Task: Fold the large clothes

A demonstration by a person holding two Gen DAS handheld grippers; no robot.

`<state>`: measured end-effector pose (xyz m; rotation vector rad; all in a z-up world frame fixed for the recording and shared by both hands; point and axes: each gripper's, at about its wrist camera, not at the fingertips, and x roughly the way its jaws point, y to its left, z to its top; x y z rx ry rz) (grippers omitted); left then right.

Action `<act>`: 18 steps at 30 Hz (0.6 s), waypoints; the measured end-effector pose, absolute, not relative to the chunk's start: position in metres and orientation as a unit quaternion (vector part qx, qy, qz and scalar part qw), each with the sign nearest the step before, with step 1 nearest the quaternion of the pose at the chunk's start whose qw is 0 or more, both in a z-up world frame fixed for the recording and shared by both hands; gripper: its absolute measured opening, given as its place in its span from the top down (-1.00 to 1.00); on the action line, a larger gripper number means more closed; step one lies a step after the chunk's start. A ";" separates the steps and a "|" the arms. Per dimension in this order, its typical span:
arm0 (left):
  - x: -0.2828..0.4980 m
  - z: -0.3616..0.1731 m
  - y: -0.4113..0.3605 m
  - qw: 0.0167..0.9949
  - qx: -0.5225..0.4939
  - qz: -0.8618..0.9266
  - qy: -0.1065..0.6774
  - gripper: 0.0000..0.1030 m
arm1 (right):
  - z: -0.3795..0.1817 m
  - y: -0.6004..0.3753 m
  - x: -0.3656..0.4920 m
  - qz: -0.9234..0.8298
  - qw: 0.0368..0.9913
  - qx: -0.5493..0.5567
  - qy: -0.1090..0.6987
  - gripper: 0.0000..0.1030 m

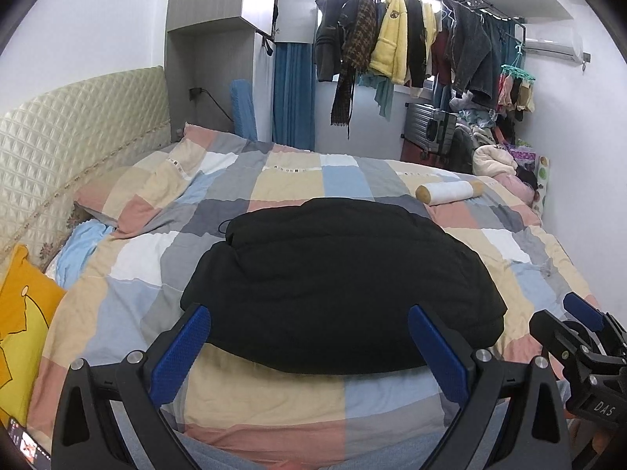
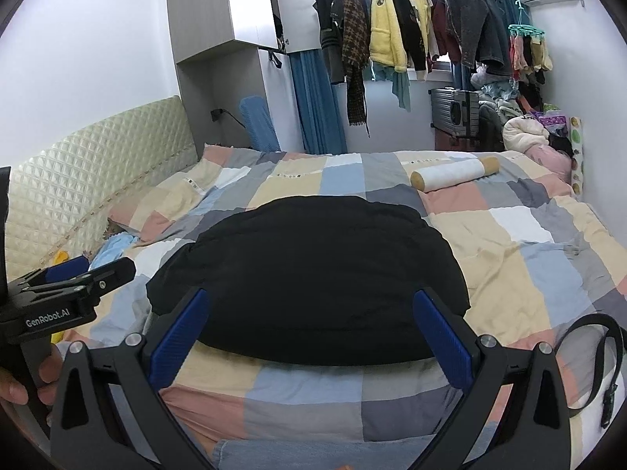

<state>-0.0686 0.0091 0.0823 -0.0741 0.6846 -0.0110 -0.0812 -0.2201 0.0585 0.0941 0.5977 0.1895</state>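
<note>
A black padded jacket (image 1: 337, 282) lies folded into a compact bundle on the patchwork quilt (image 1: 274, 395) of the bed; it also shows in the right wrist view (image 2: 309, 274). My left gripper (image 1: 309, 321) is open and empty, its blue-padded fingers apart just in front of the jacket's near edge. My right gripper (image 2: 311, 305) is open and empty, held the same way before the jacket. The right gripper shows at the right edge of the left wrist view (image 1: 580, 313). The left gripper shows at the left of the right wrist view (image 2: 78, 274).
A white bolster roll (image 1: 446, 192) lies on the far side of the bed. A yellow pillow (image 1: 23, 321) and a quilted headboard (image 1: 78, 133) are at the left. Clothes hang on a rack (image 1: 411, 39) behind. A black belt (image 2: 599, 356) lies at the right.
</note>
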 end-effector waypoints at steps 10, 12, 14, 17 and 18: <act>-0.066 0.079 0.009 0.937 -0.036 0.000 0.348 -0.98 | 0.057 -0.220 -0.080 0.084 0.949 0.041 0.300 -1.00; -0.065 0.079 0.009 0.936 -0.037 -0.001 0.350 -0.98 | 0.057 -0.220 -0.079 0.083 0.949 0.042 0.300 -1.00; -0.065 0.080 0.008 0.936 -0.036 -0.003 0.350 -0.98 | 0.057 -0.220 -0.079 0.083 0.949 0.042 0.300 -1.00; -0.066 0.082 0.008 0.937 -0.036 -0.002 0.348 -0.98 | 0.056 -0.221 -0.079 0.080 0.950 0.044 0.299 -1.00; -0.066 0.082 0.009 0.937 -0.036 -0.002 0.348 -0.98 | 0.055 -0.221 -0.079 0.079 0.950 0.044 0.299 -1.00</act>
